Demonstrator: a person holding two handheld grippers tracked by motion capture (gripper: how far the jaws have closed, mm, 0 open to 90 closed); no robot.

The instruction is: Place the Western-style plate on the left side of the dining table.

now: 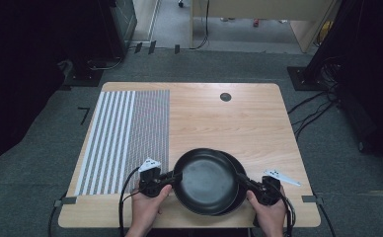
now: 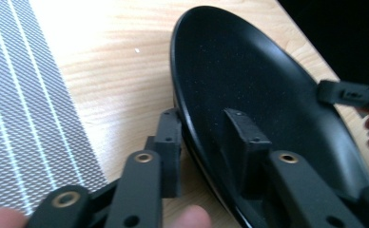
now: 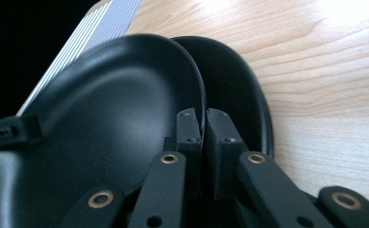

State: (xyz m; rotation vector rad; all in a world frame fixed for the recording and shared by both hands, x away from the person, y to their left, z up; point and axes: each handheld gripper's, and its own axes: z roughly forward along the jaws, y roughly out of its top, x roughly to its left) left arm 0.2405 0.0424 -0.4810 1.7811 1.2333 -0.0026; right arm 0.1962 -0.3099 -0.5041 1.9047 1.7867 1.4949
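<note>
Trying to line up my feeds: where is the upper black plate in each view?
High view: upper black plate bottom centre, between both claws.
Left gripper view: centre-right, rim between the jaws.
Right gripper view: left and centre, rim clamped.
Shared landmark: striped mat.

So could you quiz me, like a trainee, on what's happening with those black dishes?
1. True or false: both grippers pinch the rim of the upper black dish.
2. How many black dishes are stacked? A) one B) two C) three
3. What lies on the table's left part?

Key: 1. True: left gripper and right gripper each clamp its rim. 2. B; the lower dish peeks out beneath. 3. A striped mat.
</note>
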